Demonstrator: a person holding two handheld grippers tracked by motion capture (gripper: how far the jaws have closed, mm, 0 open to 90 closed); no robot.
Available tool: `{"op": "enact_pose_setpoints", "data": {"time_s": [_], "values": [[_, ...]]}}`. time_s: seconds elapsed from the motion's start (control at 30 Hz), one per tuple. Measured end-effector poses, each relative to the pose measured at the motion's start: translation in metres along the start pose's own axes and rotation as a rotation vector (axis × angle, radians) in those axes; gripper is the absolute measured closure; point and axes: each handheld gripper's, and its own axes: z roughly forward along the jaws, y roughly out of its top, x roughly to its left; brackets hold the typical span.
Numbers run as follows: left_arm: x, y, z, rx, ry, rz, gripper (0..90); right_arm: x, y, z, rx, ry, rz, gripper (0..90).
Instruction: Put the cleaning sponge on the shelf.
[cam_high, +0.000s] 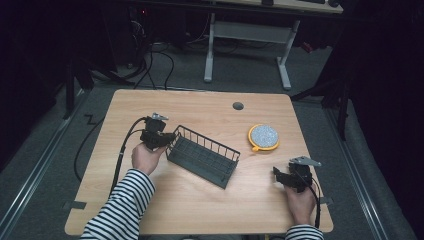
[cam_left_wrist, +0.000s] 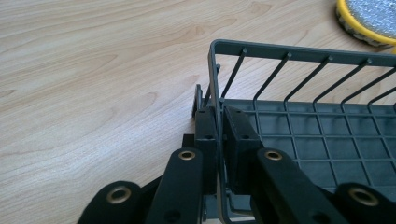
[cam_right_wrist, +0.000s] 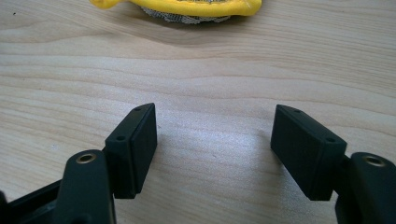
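The left gripper (cam_high: 167, 138) clamps the end wall of the grey wire basket (cam_high: 202, 156); its own view shows the rim pinched between the pads. Beyond the right gripper (cam_right_wrist: 215, 149), whose jaws stand wide and empty, lies a yellow-rimmed scrubber (cam_right_wrist: 187, 8).

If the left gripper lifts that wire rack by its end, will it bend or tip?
The rack looks stiff: its rim and rods hold straight lines, so it probably won't bend. The left gripper pinches only one end wall, so the far end would likely sag down as it lifts. Being mostly open wire, it's probably light, and should slide easily on the smooth table.
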Motion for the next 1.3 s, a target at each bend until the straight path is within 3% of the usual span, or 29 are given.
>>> {"op": "enact_pose_setpoints", "data": {"time_s": [0.1, 0.17, 0.33, 0.47, 0.6, 0.77, 0.87, 1.0, 1.17, 1.3], "values": [[0.002, 0.001, -0.006, -0.025, -0.014, -0.014, 78.5, 0.0, 0.0, 0.0, -0.001, -0.001, 0.0, 31.8], [0.002, 0.002, -0.012, -0.044, -0.015, -0.024, 69.6, 0.0, 0.0, 0.0, 0.0, 0.0, 0.0, 31.8], [0.003, 0.001, -0.024, -0.083, -0.003, -0.009, 51.9, 0.0, 0.0, 0.0, 0.0, 0.0, 0.0, 31.8], [0.006, -0.005, -0.036, -0.133, -0.007, -0.029, 46.0, 0.0, 0.0, 0.0, -0.001, -0.001, 0.0, 31.8], [0.009, -0.016, -0.048, -0.162, 0.009, -0.021, 42.6, 0.0, 0.0, 0.0, 0.001, 0.0, 0.001, 31.7], [0.012, -0.041, -0.06, -0.184, 0.015, -0.015, 40.4, 0.0, 0.0, 0.0, 0.001, -0.001, -0.001, 31.6], [0.014, -0.06, -0.062, -0.169, 0.074, 0.014, 40.1, 0.0, 0.0, 0.0, 0.002, -0.001, -0.004, 31.6], [0.022, -0.085, -0.064, -0.177, 0.074, -0.052, 39.0, 0.001, 0.0, 0.0, 0.003, -0.002, -0.001, 31.5], [0.029, -0.114, -0.057, -0.141, 0.129, -0.09, 37.5, 0.001, 0.0, 0.0, 0.003, -0.002, -0.001, 31.5], [0.036, -0.132, -0.052, -0.126, 0.147, -0.137, 36.7, 0.001, 0.0, 0.0, 0.002, -0.001, -0.003, 31.8]]}}
